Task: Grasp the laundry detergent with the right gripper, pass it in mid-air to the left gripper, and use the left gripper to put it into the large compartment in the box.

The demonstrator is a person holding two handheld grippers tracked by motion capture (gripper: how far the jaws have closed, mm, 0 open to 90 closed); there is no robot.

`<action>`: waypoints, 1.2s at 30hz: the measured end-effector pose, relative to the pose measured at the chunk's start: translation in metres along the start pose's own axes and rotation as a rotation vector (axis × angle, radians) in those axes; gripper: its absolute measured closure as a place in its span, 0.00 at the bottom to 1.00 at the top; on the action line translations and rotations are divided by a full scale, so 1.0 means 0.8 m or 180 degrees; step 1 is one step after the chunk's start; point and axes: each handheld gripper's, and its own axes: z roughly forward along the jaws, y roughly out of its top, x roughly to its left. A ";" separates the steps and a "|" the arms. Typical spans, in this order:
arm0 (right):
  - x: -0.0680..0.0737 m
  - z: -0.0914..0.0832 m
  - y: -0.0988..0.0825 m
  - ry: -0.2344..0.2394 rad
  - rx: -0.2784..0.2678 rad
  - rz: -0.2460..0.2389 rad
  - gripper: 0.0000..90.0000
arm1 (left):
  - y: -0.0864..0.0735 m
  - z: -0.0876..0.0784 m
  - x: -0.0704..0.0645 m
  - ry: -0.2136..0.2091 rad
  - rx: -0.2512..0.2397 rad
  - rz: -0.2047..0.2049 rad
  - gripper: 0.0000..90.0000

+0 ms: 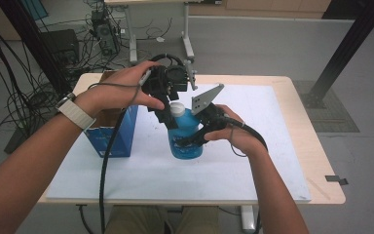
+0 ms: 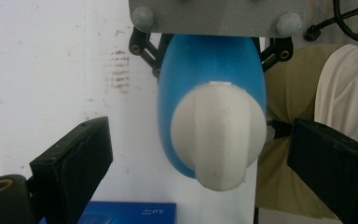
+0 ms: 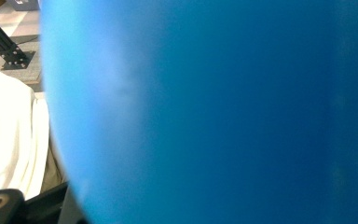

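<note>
Standing upright on white bench [image 1: 253, 161]: blue bottle [image 1: 185, 139], white cap [image 1: 177, 108].
Right tool [image 1: 195, 139] clamped on the bottle's body; left tool [image 1: 168, 105] poised above cap, jaws spread either side, not touching. Blue box [image 1: 119, 134] just beside.

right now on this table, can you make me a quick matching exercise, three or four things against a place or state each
Things:
1. blue bottle
2. white cap
3. blue box
4. left gripper

Places or states:
A. open, jaws either side of the cap
B. on top of the bottle
C. gripped at its body by the right gripper
D. open-topped, on the table beside the bottle

Pairs: 1-C, 2-B, 3-D, 4-A
</note>
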 end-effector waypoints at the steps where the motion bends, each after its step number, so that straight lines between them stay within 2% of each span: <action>1: 0.000 0.000 0.000 0.0000 -0.0007 0.0003 0.48 | 0.000 0.000 0.000 -0.0001 0.0002 0.0003 0.08; 36: 0.000 -0.002 -0.001 -0.0034 -0.0022 -0.0007 0.48 | 0.000 0.002 -0.003 0.0029 0.0010 -0.0002 0.08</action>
